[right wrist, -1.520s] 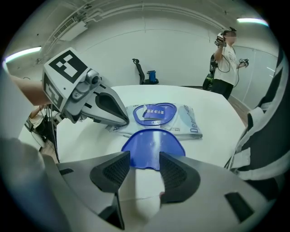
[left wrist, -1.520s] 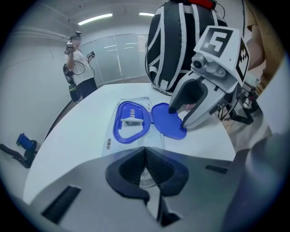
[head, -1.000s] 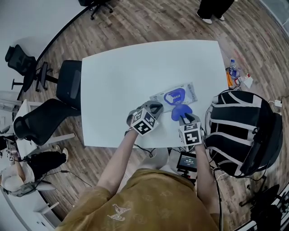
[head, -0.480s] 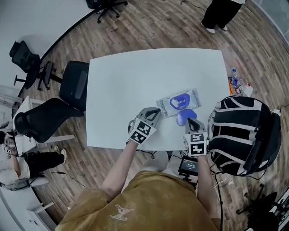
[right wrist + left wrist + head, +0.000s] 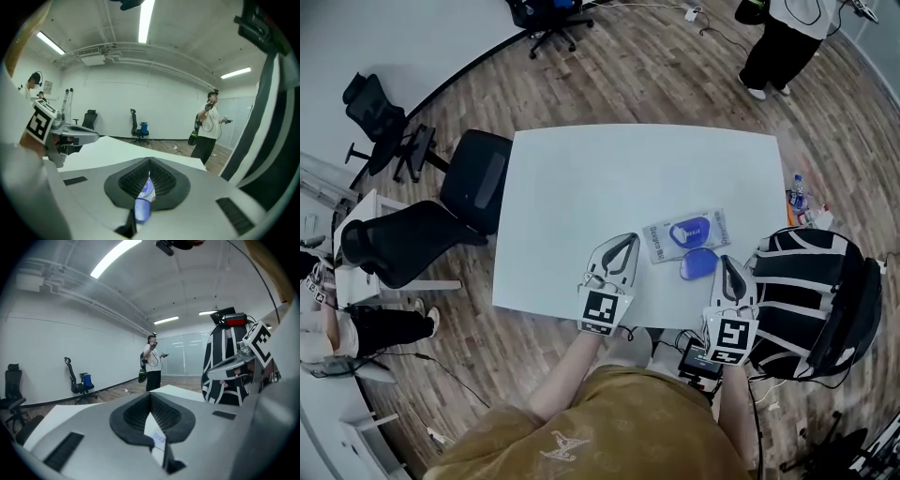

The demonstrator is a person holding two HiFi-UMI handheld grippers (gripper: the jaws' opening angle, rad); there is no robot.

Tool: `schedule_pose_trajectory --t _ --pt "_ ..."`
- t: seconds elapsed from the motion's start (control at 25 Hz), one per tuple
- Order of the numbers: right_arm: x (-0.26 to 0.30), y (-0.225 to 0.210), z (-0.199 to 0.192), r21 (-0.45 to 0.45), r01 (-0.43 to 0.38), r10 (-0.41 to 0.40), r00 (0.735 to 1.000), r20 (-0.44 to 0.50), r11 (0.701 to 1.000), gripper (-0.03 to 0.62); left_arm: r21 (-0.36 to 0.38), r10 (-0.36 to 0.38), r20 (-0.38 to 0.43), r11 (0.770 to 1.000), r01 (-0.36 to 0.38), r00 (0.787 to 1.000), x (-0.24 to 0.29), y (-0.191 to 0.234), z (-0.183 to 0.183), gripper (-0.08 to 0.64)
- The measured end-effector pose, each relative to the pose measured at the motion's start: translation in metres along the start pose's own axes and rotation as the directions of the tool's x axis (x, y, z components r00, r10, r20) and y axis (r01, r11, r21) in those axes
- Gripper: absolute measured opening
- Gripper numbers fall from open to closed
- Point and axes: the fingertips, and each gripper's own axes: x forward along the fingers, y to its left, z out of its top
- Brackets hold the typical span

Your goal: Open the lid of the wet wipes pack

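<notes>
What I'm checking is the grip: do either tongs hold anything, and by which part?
Nothing is held: left tongs and right tongs are shut and empty, clear of the wet wipes pack.

The table [image 5: 572, 187] is showing plain white. The wet wipes pack [image 5: 661, 245] is showing pale silver-grey with a blue oval centre, and its lid [image 5: 698, 265] is showing solid blue. The left hand-held gripper [image 5: 627, 240] and the right hand-held gripper [image 5: 727, 262] are showing light grey with black pads, each carrying black-and-white square markers [image 5: 600, 312]. The bag [image 5: 811, 281] is showing black with white stripes. The floor [image 5: 675, 75] is showing brown wood grain. The shirt [image 5: 619, 422] is showing mustard with a faint pale motif.
</notes>
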Motion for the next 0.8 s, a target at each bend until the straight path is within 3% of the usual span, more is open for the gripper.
schedule_pose_trajectory --t 0.16,0.48,0.64,0.8 --pt "-0.013 -0.01 0.052 -0.005 0.07 -0.068 0.985 0.156 0.998 0.009 -0.032 0.066 0.073 0.997 -0.064 0.995 -0.017 0.011 0.032 0.006" --pt "-0.042 -0.023 0.131 -0.04 0.149 -0.122 0.913 0.388 0.988 0.009 -0.062 0.166 0.19 0.986 -0.157 0.968 -0.035 0.029 0.09 0.006" --pt "-0.048 -0.04 0.141 0.076 0.167 -0.183 0.897 0.403 0.983 0.009 -0.003 0.195 0.213 0.98 -0.199 0.957 -0.044 0.034 0.106 0.006" --pt "-0.047 -0.047 0.149 0.038 0.217 -0.214 0.895 0.391 0.975 0.009 -0.009 0.22 0.224 0.975 -0.224 0.949 -0.044 0.048 0.115 0.006"
